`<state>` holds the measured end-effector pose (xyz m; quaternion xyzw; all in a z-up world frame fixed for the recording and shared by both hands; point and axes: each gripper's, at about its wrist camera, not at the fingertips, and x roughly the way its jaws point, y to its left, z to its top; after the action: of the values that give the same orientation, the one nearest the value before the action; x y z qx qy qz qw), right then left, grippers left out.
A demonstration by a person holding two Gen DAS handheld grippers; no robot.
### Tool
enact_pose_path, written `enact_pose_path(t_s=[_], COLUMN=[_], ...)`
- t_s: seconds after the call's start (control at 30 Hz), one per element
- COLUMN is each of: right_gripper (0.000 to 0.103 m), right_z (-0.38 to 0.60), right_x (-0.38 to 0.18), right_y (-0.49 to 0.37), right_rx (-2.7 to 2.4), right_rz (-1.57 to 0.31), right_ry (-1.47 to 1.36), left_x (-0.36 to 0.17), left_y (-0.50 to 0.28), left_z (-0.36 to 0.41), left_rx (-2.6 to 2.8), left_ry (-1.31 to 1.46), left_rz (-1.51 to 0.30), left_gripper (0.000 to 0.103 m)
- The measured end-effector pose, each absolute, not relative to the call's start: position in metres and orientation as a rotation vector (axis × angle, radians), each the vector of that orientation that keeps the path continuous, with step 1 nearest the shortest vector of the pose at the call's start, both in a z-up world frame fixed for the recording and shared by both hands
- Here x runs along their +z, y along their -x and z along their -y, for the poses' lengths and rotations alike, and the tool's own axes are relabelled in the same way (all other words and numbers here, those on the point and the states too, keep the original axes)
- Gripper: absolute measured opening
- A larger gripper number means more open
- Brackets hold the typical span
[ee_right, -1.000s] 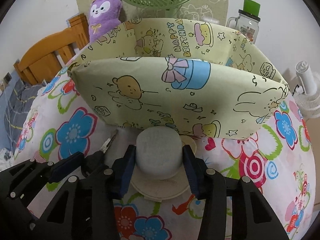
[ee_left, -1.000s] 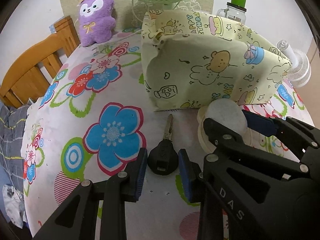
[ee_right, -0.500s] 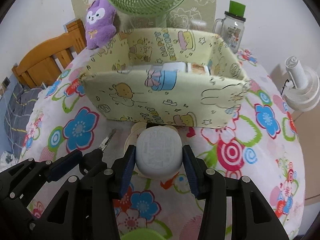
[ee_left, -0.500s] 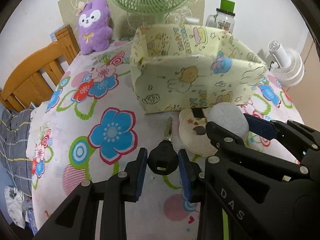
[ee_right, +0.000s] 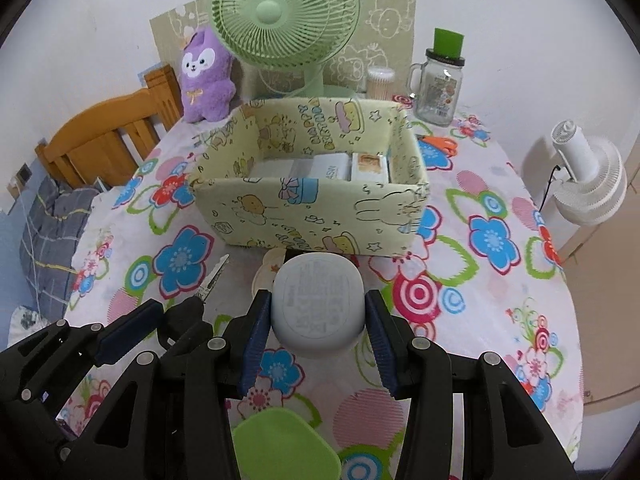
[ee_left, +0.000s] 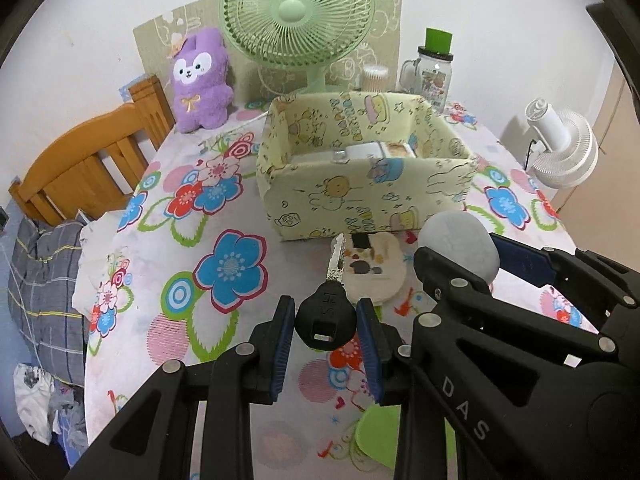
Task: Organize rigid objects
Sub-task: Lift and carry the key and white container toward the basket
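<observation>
While its black head is clamped between the blue pads of the left hand-held gripper [ee_left: 325,322], the key [ee_left: 327,300] hangs above the flowered surface [ee_left: 168,240], blade aimed toward the yellow cartoon-print box [ee_left: 360,200]. Just right of it, the right hand-held gripper [ee_right: 316,316] is closed on a rounded white case [ee_right: 318,304], also in front of the box. A round patterned disc [ee_left: 374,268] lies on the surface before the box. Behind the box stand a green fan [ee_left: 298,16], a purple plush [ee_left: 200,80] and a jar [ee_left: 432,68].
</observation>
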<state>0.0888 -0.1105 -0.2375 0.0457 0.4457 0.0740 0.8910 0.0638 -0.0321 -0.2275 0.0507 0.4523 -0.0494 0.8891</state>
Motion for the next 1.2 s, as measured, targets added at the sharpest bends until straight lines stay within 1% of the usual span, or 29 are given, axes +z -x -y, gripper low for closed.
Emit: enact_pose_path(t_s=[0.8,1.2], right_gripper=[0.051,0.051], right_z=[0.143,0.151], right_x=[-0.173,-0.155], right_y=[-0.050,-0.045], right_rx=[0.121,0.100], right_rz=[-0.853,-0.833], right_ry=[-0.142,-0.157], left_x=[-0.164,-0.144], left_y=[-0.029,-0.026], left_z=[0.051,0.054], left_rx=[-0.106,-0.117], left_ry=[-0.092,-0.096], left_rz=[-0.856,-0.828], left_gripper=[0.032,0.032])
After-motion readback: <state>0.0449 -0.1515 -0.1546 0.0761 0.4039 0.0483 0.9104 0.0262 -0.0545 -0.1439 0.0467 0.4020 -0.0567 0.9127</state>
